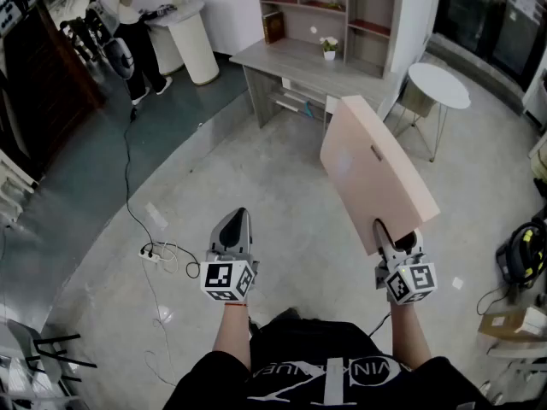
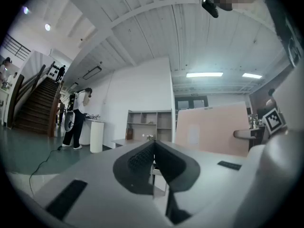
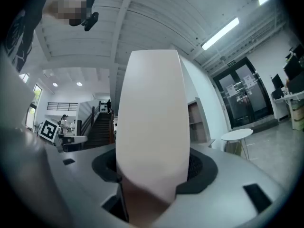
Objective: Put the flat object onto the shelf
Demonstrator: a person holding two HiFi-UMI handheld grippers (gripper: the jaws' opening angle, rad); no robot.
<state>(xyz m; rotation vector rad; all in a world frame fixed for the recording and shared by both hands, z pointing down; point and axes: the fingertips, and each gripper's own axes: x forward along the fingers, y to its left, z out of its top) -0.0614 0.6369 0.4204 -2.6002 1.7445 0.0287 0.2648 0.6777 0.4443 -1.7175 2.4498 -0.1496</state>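
Nearest to me, looking steeply down, two forearms reach forward, each with a hand-held gripper. My left gripper (image 1: 234, 220) points level over the bare concrete floor (image 1: 291, 203). Its jaws are pressed together with nothing between them.

My right gripper (image 1: 391, 239) is also level, and its jaws pinch the lower edge of the flat object (image 1: 372, 169), a pale pink-beige board. The board stands on edge in that grip and reaches up and away from me, leaning toward the left of the head view. It is in the air, well apart from the shelf.

On the floor to the left of the left gripper lies a white power strip (image 1: 150, 255), with a dark cable running off toward the far left.

Farther off stands a light wooden desk (image 1: 286, 60) topped by the shelf (image 1: 329, 2), an open unit with several compartments. A small potted plant (image 1: 329, 48) sits on the desk. A round white table (image 1: 438, 84) stands just to the right of the desk.

At the far left, a person (image 1: 128, 24) stands at a white counter (image 1: 190, 41).
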